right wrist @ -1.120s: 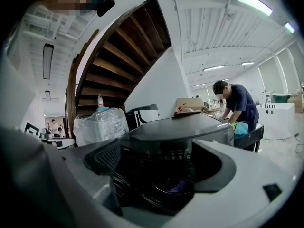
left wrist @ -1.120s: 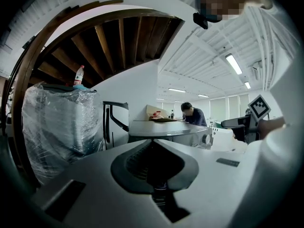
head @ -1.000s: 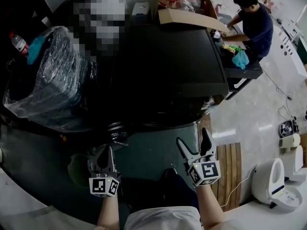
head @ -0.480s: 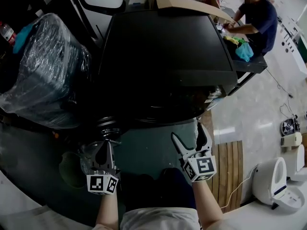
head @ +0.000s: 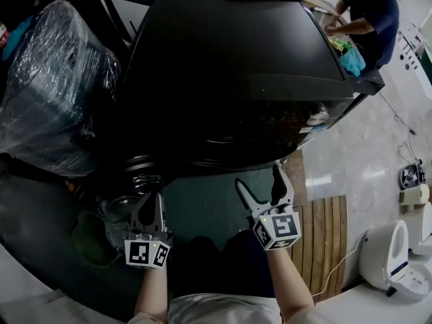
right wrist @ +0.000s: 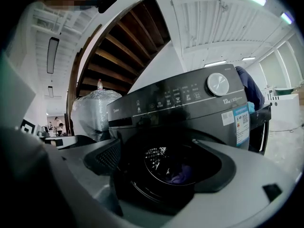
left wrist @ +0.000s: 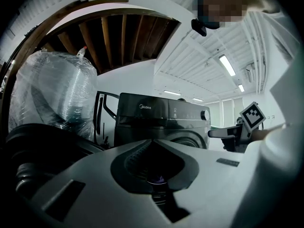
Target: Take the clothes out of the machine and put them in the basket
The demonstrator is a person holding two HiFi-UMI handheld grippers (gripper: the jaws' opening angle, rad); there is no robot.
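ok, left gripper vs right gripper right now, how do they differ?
Left gripper is shut, jaws together; right gripper is open, jaws in a V. The right gripper looks through its gap into the drum, purple cloth inside; the left gripper's jaws leave no gap. Both are empty, held low before the washer.

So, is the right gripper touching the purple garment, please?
Apart: the right gripper view shows the purple garment inside the drum, well beyond the open right gripper.
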